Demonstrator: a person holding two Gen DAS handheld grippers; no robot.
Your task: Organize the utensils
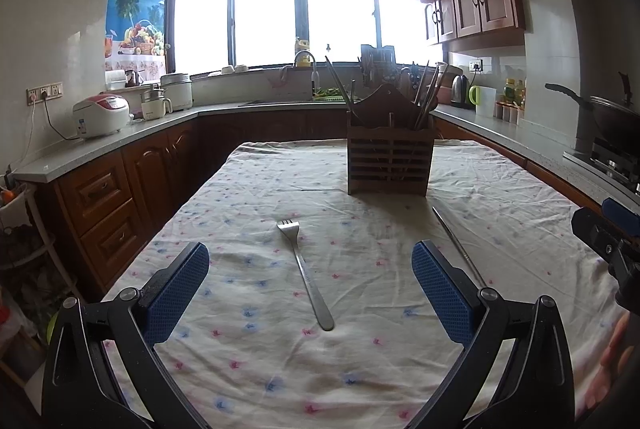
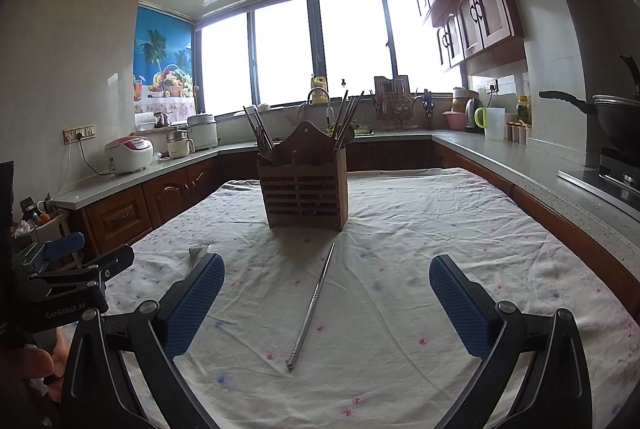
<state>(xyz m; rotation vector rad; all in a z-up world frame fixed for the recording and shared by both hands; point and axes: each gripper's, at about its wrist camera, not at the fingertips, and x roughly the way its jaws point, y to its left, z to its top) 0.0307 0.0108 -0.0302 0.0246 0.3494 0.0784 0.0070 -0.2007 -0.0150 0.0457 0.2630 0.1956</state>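
Note:
A steel fork point(image 1: 306, 274) lies on the flowered tablecloth point(image 1: 360, 369), tines away from me, between the blue pads of my open, empty left gripper point(image 1: 310, 261). A metal chopstick point(image 2: 313, 305) lies between the pads of my open, empty right gripper point(image 2: 327, 275); it also shows in the left wrist view point(image 1: 458, 247) beside the right pad. A wooden slatted utensil holder point(image 1: 389, 159) stands upright at the table's far middle with several chopsticks in it; it shows in the right wrist view point(image 2: 305, 195) too. The fork's tines point(image 2: 197, 252) peek out behind the right gripper's left pad.
The table point(image 2: 440, 229) is ringed by grey counters over wooden cabinets. A rice cooker point(image 1: 102, 114) stands on the left counter, a kettle point(image 1: 460, 91) and a wok point(image 1: 612, 111) on the right. The other gripper shows at each view's edge point(image 1: 608, 233) point(image 2: 68, 269).

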